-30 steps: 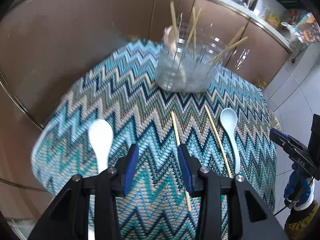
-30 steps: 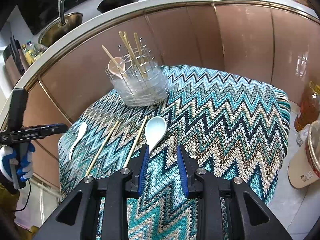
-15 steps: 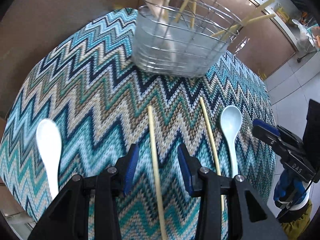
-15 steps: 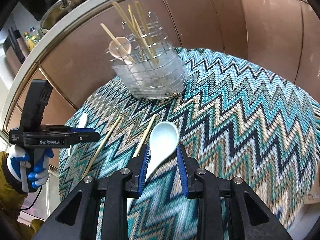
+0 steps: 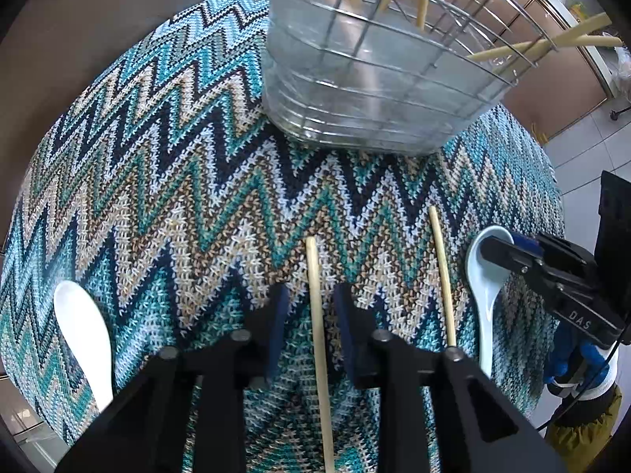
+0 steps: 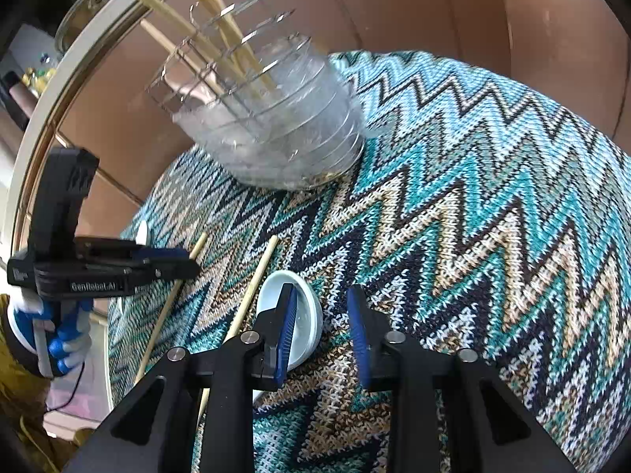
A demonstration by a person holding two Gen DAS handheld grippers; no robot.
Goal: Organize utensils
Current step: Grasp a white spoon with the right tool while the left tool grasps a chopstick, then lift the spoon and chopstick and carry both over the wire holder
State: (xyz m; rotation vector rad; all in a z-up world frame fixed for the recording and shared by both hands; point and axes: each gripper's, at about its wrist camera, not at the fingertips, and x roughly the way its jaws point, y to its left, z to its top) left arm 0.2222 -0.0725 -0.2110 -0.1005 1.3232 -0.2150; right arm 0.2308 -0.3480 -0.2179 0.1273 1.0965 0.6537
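my left gripper (image 5: 309, 317) was spread open and low over the zigzag cloth (image 5: 165, 181), with one chopstick (image 5: 318, 339) lying between its fingers, neither blue pad clearly touching it. a second chopstick (image 5: 442, 276) lay to the right of it, well apart and roughly parallel. the white spoon (image 5: 84, 335) sat by itself on the cloth at the far left of that view.

my right gripper (image 6: 320, 335) was open too. its left finger (image 6: 287, 327) sat over the bowl of the pale blue spoon (image 6: 305, 317), and the right finger stood over bare cloth beside it, so the jaws were not yet around the spoon. from the left wrist view i could see the same spoon with the right gripper's tip over its bowl and the handle running back toward me.

the wire caddy (image 5: 378, 75) with its clear liner stood at the far side of the cloth, already holding several chopsticks (image 6: 205, 27) leaning out over its rim. something pinkish showed inside it, too blurred for me to name.
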